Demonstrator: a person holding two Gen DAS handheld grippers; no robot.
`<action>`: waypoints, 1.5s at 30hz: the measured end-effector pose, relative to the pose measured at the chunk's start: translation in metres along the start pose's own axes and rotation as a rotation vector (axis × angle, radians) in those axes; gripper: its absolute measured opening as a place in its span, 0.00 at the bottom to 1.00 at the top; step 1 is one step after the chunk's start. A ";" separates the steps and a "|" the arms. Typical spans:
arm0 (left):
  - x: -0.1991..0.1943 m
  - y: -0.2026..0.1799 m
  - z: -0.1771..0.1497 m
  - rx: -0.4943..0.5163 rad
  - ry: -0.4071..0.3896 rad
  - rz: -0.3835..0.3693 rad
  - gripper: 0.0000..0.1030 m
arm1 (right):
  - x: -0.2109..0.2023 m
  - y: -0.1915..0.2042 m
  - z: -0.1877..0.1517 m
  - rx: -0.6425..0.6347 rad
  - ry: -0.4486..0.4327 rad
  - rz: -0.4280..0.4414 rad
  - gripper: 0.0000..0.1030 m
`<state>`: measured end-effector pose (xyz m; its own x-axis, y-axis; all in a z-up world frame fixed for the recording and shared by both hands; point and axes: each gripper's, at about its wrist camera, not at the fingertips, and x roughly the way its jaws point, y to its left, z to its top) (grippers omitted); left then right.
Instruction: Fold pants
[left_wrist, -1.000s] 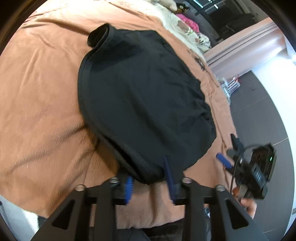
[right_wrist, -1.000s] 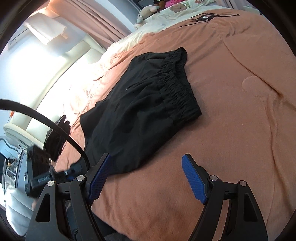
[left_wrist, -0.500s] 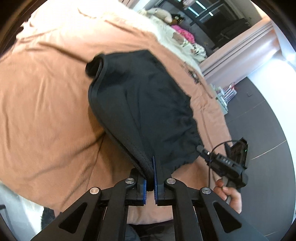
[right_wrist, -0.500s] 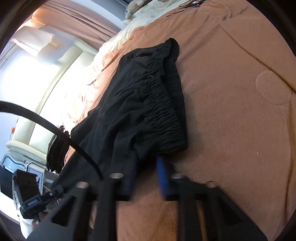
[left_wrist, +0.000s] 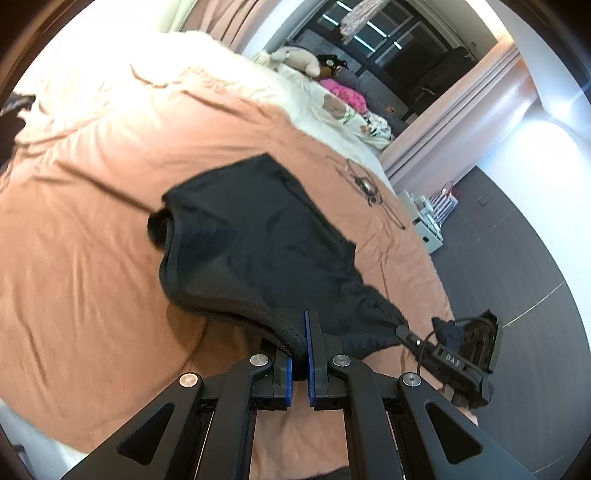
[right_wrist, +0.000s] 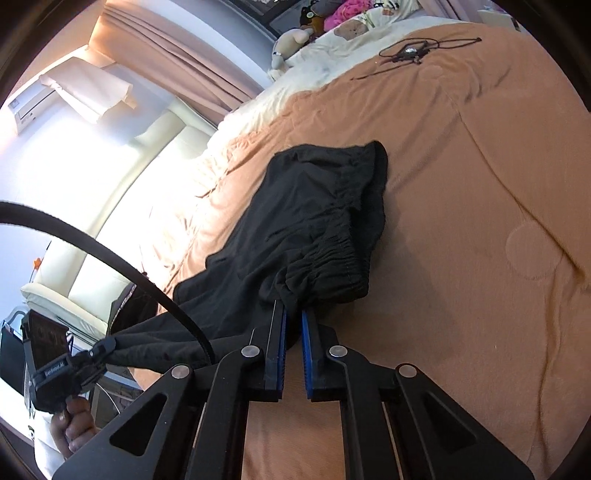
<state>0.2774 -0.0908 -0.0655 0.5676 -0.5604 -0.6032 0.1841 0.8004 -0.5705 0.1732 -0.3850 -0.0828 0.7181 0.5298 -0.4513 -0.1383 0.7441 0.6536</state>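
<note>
Black soft-fabric pants (left_wrist: 266, 236), limp and light, sag between both clamped jaws: left gripper (left_wrist: 300, 354) pinches the hem, right gripper (right_wrist: 292, 325) the elastic waistband.

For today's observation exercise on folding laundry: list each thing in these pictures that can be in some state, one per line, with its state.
Black fabric pants: near edge lifted off the bed, far part lying rumpled.
Left gripper: shut on the pants' hem.
Right gripper: shut on the gathered elastic waistband.
Orange-brown bedspread: spread out, wrinkled.
Thin black cable: lying loose on the bedspread.
</note>
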 end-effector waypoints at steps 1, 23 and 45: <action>0.000 -0.003 0.008 0.005 -0.010 -0.003 0.05 | 0.001 0.001 0.002 0.001 -0.003 0.002 0.05; 0.079 -0.048 0.169 0.144 -0.050 0.024 0.05 | 0.043 0.016 0.070 -0.023 -0.074 0.010 0.05; 0.248 -0.014 0.263 0.179 0.071 0.154 0.05 | 0.099 -0.027 0.121 0.053 -0.210 -0.037 0.72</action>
<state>0.6268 -0.1856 -0.0605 0.5436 -0.4376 -0.7163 0.2426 0.8988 -0.3650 0.3307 -0.4017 -0.0712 0.8489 0.4022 -0.3429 -0.0773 0.7363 0.6723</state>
